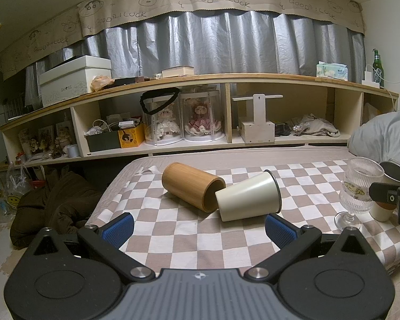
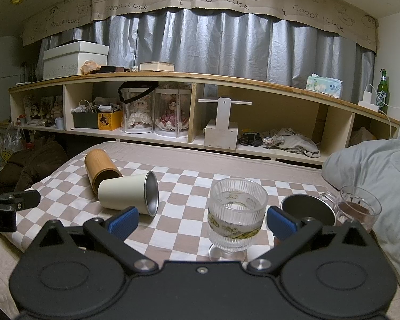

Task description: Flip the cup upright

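A cream cup with a steel inside point(image 1: 249, 196) point(image 2: 128, 194) lies on its side on the checkered cloth, its base against the mouth of a bamboo cup point(image 1: 192, 185) point(image 2: 102, 169) that also lies on its side. My left gripper point(image 1: 198, 225) is open and empty, just in front of both cups. My right gripper point(image 2: 202, 222) is open and empty; a ribbed stemmed glass point(image 2: 236, 214) point(image 1: 358, 189) stands upright between its fingers, untouched. The right gripper's side shows in the left wrist view point(image 1: 394, 202).
A dark steel cup point(image 2: 308, 209) and a small clear glass point(image 2: 360, 209) stand upright at the right. A grey duvet point(image 2: 373, 176) lies at the far right. A long shelf point(image 1: 200, 112) full of items runs behind the bed. A brown bundle point(image 1: 56, 202) lies on the floor at the left.
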A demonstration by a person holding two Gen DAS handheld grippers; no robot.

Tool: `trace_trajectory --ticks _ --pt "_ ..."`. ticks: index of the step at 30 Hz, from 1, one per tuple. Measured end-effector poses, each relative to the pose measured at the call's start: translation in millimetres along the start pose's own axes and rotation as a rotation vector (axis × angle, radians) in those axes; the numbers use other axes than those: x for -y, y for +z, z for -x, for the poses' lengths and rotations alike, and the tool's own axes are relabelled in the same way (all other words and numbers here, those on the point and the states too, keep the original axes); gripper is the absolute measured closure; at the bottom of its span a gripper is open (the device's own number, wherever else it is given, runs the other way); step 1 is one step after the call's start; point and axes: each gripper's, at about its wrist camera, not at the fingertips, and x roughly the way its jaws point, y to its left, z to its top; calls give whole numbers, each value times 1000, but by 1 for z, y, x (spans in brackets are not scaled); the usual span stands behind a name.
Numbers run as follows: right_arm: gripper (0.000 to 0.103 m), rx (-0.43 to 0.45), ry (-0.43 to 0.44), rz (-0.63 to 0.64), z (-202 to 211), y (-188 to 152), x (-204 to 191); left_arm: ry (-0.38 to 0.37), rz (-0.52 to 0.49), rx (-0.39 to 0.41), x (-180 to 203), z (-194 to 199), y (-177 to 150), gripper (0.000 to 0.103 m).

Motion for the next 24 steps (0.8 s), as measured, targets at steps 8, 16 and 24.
trace_trajectory --ticks 8,16,24 --pt "0 1 0 -2 0 0 0 -1 0 -1 0 0 0 0" --pt "0 2 2 -2 0 -1 -4 -7 -2 3 0 0 1 0" --pt "0 8 8 -11 6 0 5 -65 -64 15 10 -8 15 0"
